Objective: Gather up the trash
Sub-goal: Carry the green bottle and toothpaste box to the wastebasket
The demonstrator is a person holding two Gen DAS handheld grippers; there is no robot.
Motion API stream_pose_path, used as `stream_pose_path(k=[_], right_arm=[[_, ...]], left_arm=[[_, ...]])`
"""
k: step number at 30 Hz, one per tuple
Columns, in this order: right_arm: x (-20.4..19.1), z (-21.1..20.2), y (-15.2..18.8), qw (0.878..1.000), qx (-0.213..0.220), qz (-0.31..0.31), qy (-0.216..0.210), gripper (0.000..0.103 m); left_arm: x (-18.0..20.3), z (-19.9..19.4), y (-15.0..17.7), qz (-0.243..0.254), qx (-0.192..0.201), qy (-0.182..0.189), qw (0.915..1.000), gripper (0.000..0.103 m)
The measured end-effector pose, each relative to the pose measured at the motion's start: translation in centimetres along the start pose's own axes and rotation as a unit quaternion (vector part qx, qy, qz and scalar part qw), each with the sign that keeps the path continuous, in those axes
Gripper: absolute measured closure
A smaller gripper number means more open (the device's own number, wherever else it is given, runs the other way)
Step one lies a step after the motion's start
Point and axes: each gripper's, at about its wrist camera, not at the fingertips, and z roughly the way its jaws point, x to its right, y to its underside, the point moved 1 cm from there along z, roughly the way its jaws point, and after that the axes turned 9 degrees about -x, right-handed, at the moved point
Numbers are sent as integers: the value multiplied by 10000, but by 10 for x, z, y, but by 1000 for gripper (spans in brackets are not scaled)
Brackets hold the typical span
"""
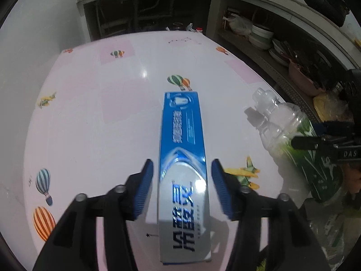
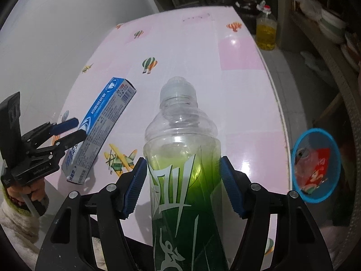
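Right wrist view shows us a pink balloon-print table [image 2: 243, 103], shelves behind. One toothpaste box [image 2: 101, 131] sits loosely within our left gripper [image 1: 181, 187]; one bottle [image 2: 182, 162] gripped by our right gripper [image 2: 183, 185].

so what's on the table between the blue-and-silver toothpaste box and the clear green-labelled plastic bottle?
Nothing solid: right wrist view shows only the pink tablecloth with a printed yellow airplane between toothpaste box and bottle.
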Motion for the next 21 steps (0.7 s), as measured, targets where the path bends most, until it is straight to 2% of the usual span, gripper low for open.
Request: stream_pose_path(k=[7,11,13,17,21], right_arm=[[-1,9,-8,9995,-306,6,6,38],[3,10,-9,9989,-455,97,-102,38],[5,11,-11,9986,-485,154,-133,38],[6,13,-13,9985,-473,227,-142,40],[4,13,-11,9989,-374,250,-150,43]], left_arm=[[-4,32,-26,-130,-462,-15,9988,48],[-3,42,-34,-99,-598,16,9982,48],[-3,46,-37,-108,-623,10,9980,48],[-1,49,-36,-48,-596,9,9982,57],[0,45,-33,25,-436,-8,9990,57]])
